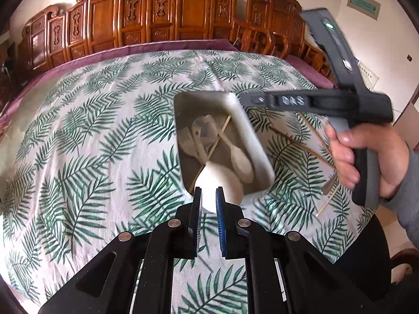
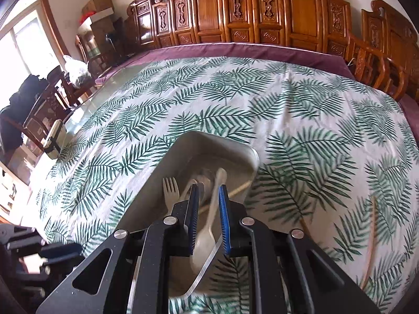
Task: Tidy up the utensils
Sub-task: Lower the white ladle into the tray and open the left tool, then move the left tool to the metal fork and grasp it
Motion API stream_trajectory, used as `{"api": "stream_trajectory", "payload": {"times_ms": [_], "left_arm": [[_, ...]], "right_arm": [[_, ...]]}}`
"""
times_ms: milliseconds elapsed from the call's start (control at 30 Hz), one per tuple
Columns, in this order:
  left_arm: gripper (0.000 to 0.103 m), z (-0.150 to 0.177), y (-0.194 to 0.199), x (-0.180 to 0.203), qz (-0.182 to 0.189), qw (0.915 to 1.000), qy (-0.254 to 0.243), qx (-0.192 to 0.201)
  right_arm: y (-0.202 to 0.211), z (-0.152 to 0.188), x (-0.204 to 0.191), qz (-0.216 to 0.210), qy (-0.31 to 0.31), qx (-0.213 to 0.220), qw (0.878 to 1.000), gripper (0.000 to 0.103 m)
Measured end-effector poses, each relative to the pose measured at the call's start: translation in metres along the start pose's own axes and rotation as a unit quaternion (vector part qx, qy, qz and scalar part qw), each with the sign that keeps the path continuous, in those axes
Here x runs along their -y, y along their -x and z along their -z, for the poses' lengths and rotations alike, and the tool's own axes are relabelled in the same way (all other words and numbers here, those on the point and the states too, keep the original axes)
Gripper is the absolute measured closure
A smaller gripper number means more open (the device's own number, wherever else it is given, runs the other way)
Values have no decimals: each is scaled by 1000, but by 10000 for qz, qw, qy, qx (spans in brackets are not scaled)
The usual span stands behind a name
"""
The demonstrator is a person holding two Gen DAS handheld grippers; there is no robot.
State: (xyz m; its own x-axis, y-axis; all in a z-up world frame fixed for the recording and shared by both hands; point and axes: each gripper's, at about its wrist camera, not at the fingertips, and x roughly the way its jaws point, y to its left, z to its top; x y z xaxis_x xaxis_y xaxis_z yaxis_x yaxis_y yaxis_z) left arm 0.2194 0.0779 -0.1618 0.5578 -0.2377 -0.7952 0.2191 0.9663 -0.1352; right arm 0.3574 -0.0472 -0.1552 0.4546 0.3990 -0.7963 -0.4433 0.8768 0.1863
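Observation:
A white rectangular tray (image 1: pixel 258 144) sits on the leaf-print tablecloth. It holds pale spoons (image 1: pixel 239 157), a fork (image 1: pixel 186 137) and a chopstick (image 1: pixel 222 130). My left gripper (image 1: pixel 208 193) hovers at the tray's near edge, jaws slightly apart, with a white shape between them that I cannot identify. My right gripper (image 2: pixel 208 191) is above the tray (image 2: pixel 251 154), jaws slightly apart and empty; a spoon (image 2: pixel 207 238) and a fork (image 2: pixel 170 191) lie below it. The right tool (image 1: pixel 322 102) shows in the left wrist view.
Loose chopsticks (image 1: pixel 301 144) and a metal utensil (image 1: pixel 328 184) lie on the cloth right of the tray; chopsticks also show in the right wrist view (image 2: pixel 370 243). Carved wooden chairs (image 1: pixel 162 13) line the far side. A small white box (image 2: pixel 55 138) sits at the table's left edge.

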Motion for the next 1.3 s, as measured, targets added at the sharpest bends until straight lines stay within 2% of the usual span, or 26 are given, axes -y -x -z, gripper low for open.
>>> {"api": "stream_trajectory", "payload": {"times_ms": [267, 500, 700, 800, 900, 1300], "left_arm": [[94, -14, -12, 29, 127, 9997, -186, 11], [94, -28, -26, 65, 303, 9987, -409, 12], [94, -38, -37, 101, 476, 9968, -646, 4], [94, -41, -43, 119, 558, 9955, -770, -34], [94, -42, -50, 136, 650, 9940, -879, -93], [93, -33, -91, 194, 1095, 9844, -1285, -495]], "right_arm": [[56, 48, 36, 273, -123, 108, 9995, 86], [99, 107, 106, 891, -542, 17, 9945, 86], [120, 139, 154, 1244, -920, -51, 9879, 86], [126, 150, 164, 1322, -978, -65, 9864, 85], [132, 160, 169, 1350, -1073, -29, 9850, 76], [136, 208, 183, 1398, -1568, -247, 9774, 75]]}}
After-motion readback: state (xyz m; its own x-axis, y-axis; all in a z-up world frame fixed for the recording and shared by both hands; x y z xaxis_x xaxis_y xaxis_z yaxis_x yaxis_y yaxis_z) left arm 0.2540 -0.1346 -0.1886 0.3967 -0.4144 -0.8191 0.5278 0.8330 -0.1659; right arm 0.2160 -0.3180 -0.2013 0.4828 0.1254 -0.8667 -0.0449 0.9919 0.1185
